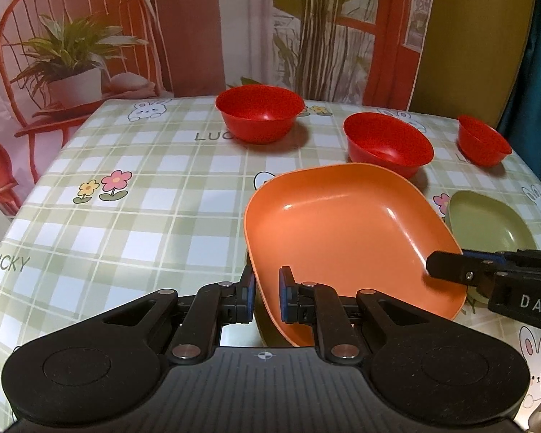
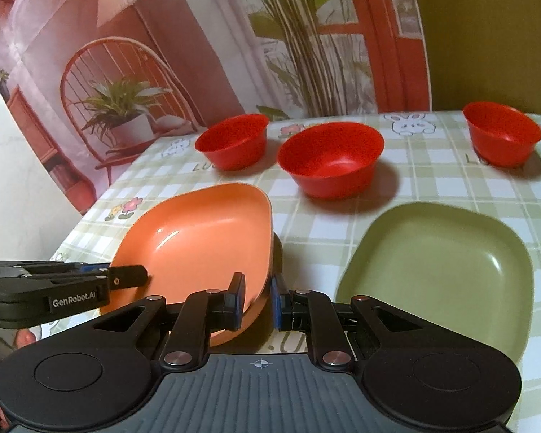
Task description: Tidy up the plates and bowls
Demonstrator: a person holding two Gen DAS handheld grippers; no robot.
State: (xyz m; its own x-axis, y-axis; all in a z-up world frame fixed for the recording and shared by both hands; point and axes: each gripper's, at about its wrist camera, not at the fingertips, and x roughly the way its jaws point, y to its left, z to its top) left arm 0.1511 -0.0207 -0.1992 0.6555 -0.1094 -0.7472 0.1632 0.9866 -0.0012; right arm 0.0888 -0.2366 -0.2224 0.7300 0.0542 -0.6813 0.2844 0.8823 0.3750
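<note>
Left gripper: nearest the lens, pinching the near-left rim of the orange plate.
Right gripper: pinching the same plate's opposite near rim; its fingers also show at the right edge of the left view.
Plate position: tilted, its near edge lifted off the table, just left of the green plate, which lies flat.
Step, as I judge it: carrying the orange plate over to stack on the green one.
Doing it well: keep both hands level and moving together so the plate cannot twist out; clear the green rim before lowering; square the corners, then let go with both grippers at once.
Risk: the pinch is on a thin, glossy rim and may slip.
Plates: two, one orange, one green.
Bowls: three, all red, standing apart in a row behind the plates: left, middle, right.
</note>
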